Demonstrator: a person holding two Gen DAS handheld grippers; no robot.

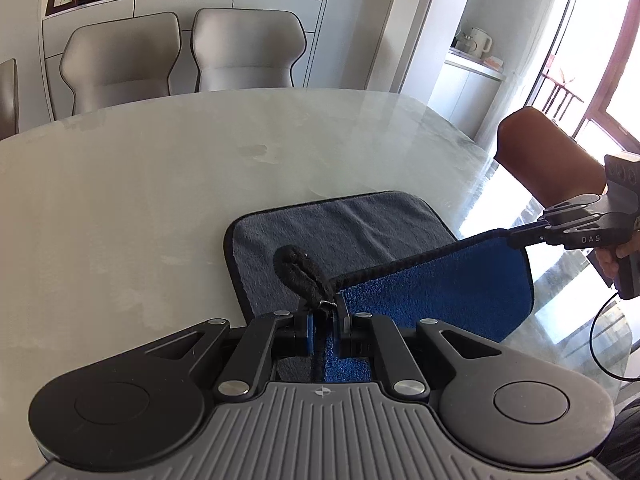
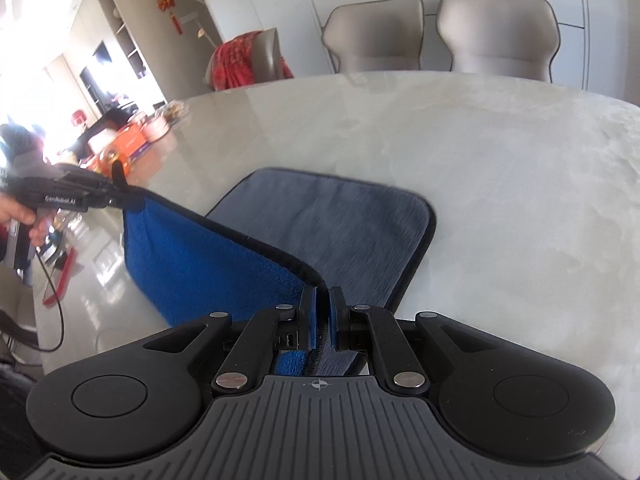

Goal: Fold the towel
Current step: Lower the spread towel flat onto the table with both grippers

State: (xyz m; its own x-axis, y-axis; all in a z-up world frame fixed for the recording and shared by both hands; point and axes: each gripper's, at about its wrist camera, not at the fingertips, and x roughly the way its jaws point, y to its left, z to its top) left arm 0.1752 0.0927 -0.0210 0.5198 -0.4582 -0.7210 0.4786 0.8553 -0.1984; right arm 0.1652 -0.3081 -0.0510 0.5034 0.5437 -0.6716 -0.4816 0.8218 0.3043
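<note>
Towel (image 1: 344,232), grey side up w/ blue underside, lies centre frame on pale marble surface (image 1: 140,184), near edge lifted. Left gripper (image 1: 324,312), bottom centre of left view, jaws pinching black hem at one corner. Right gripper (image 2: 322,312), jaws pinching opposite near corner; hem stretched taut btwn them.

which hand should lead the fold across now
Neither clearly: left tongs and right tongs each pinch a near corner of the towel, lifted taut between them. They should probably move together toward the far edge.
</note>
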